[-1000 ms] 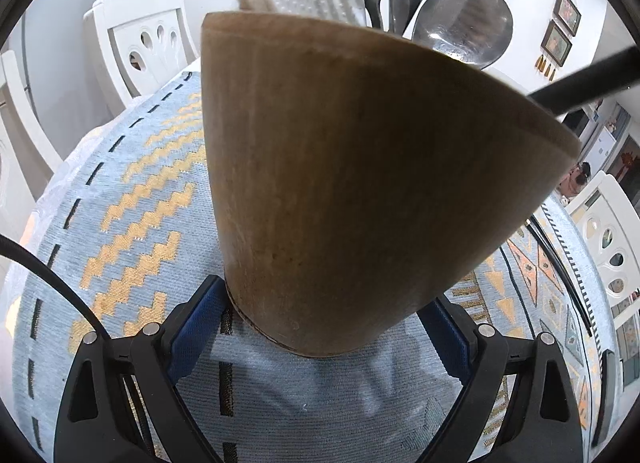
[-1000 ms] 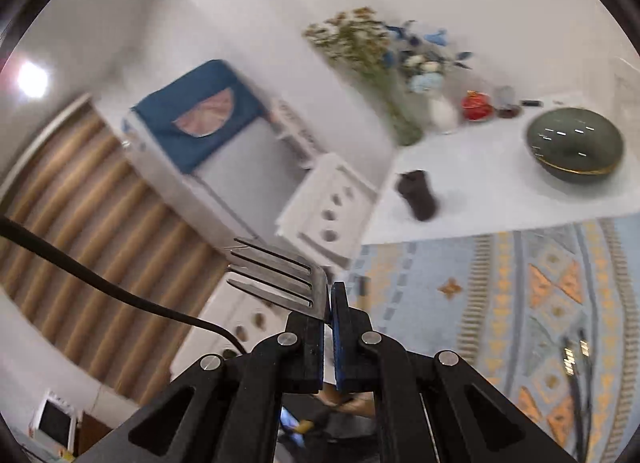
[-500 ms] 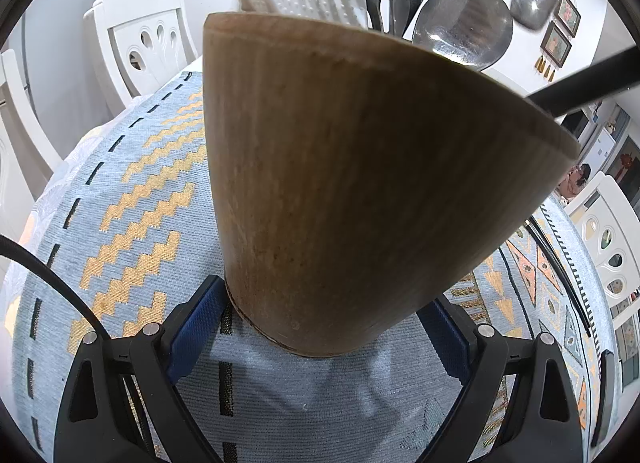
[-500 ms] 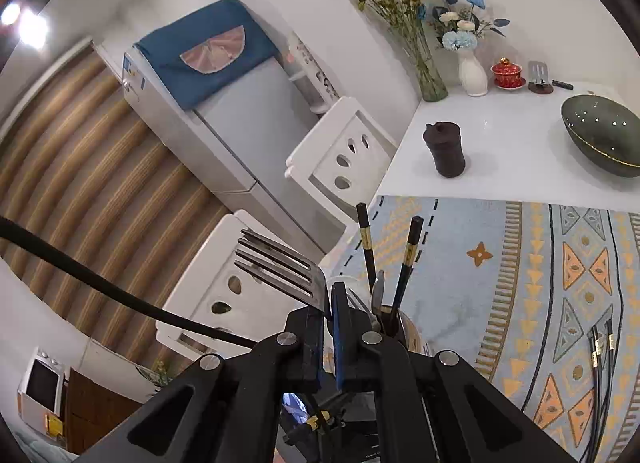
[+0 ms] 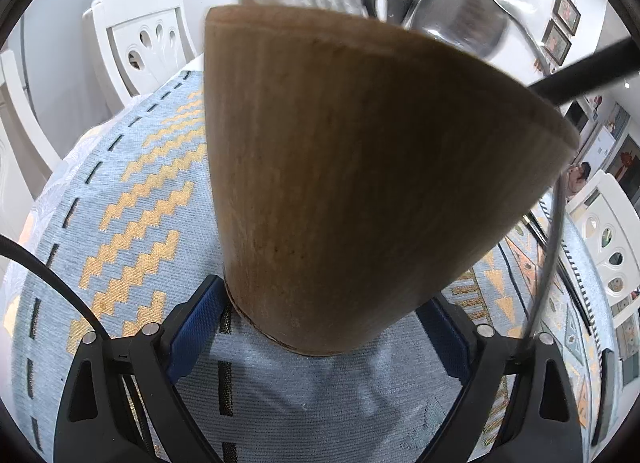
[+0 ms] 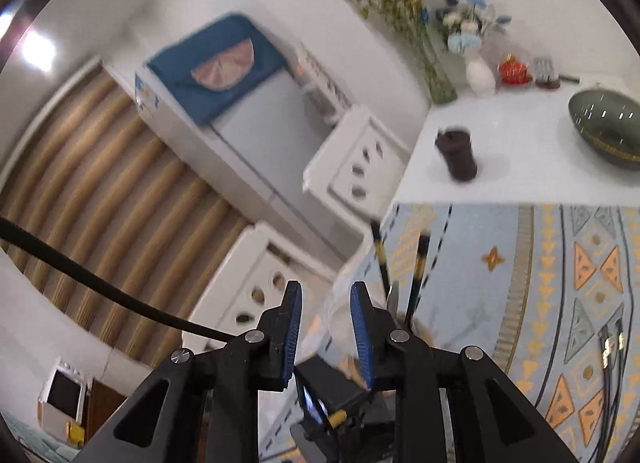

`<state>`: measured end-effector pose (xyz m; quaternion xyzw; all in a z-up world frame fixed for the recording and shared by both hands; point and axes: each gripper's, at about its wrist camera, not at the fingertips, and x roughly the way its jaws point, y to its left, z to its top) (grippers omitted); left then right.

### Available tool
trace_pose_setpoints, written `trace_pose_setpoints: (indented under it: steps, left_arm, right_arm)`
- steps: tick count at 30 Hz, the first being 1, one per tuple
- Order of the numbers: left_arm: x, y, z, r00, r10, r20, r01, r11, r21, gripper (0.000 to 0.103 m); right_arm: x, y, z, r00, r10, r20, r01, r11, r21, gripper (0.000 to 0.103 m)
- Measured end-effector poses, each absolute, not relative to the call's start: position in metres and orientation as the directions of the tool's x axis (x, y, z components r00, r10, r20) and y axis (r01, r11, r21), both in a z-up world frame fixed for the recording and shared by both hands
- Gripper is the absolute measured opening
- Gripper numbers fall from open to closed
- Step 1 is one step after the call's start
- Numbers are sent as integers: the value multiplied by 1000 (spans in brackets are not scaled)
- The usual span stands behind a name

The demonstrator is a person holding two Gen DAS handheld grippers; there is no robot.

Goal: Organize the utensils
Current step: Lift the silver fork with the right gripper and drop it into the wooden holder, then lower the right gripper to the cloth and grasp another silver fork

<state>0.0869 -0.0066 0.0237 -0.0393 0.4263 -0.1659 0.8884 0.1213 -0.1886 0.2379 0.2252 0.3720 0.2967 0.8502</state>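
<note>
Bright, even indoor light, ceiling-lamp glare (image 6: 38, 50) upper left, motion blur, heavy fisheye bending, dark vignetted corners.

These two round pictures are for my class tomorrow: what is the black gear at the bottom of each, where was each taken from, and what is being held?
No robot here: a person holds a two-finger gripper in each hand, each with a fisheye camera looking along its fingers. The left camera shows the left gripper clamped around the base of a wooden holder, which stands on a patterned cloth with a spoon and other utensils in it. The right camera shows the right gripper above the table; its jaws are opening with nothing between them. Chopsticks rise just beyond it. Farther off are a bowl and a dark jar.
</note>
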Motion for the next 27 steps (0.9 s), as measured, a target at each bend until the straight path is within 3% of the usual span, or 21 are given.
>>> trace_pose_setpoints:
  steps: [8,13,16,21,27]
  left_arm:
    - [87,-7,26,580,-332,-744,260,941,-217,93]
    - [87,-7,26,579,-332,-744,260,941,-218,93]
    - [87,-7,26,579,-333,-744,260,941,-218,93]
    - [87,-7,25,580,-333,-744,260,941,-218,93]
    - [87,-7,26,579,-333,-744,260,941,-219,93]
  right_arm:
    - [123,-215,217,551,591,-589,-243,789,564,24]
    - [137,-254,128,416,508,-754,31,821,570,26]
    - [156,-259,72,303,505,-808,145,814,563,26]
    - [204,-235,22,205,503,-840,131,836,532,26]
    - [247,-198,7,174,454,-874,49,882,468,26]
